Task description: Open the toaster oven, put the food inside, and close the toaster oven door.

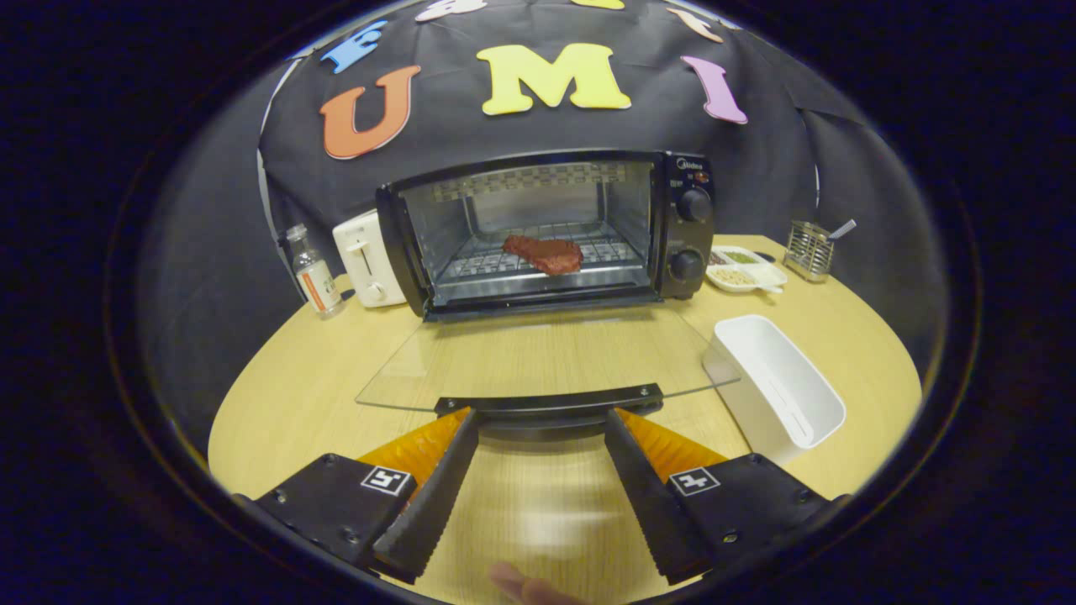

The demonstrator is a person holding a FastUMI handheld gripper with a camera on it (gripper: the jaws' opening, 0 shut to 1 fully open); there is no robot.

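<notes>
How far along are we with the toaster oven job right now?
Done: the toaster oven is open, its glass door folded down flat, and the meat lies on the rack inside. In hand: the claw is open, its fingertips reaching the door handle but not gripping it. Left: lift the door and shut it.
</notes>
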